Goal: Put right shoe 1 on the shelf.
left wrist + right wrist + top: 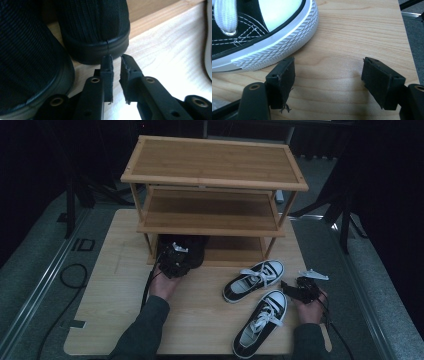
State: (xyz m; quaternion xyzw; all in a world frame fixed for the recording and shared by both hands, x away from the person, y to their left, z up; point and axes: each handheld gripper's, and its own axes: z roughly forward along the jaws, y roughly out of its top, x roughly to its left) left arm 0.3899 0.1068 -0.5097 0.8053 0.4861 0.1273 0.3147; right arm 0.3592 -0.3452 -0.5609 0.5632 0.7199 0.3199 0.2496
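Shoes fill the three-tier bamboo rack (212, 180) pair by pair: two black fabric shoes (95, 27) sit heel-out on its bottom shelf, the left gripper (115, 62) just off them, fingers (107, 72) slightly parted and empty. Near right on the worktop (120, 285), the right gripper (328, 75) waits, fingers spread, beside two black-and-white lace-up sneakers (260, 305).

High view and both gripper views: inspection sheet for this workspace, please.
Surface: light wooden table, bare at front left.
Job's things: black shoes on the bottom shelf of the wooden rack; two black-and-white sneakers on the table.
Clutter: nothing seen.
Grippers: left gripper slightly open behind a black shoe's heel, holding nothing; right gripper wide open beside a sneaker's toe.
Cables: black cable on the floor at left.
Surroundings: grey floor, dark backdrop.
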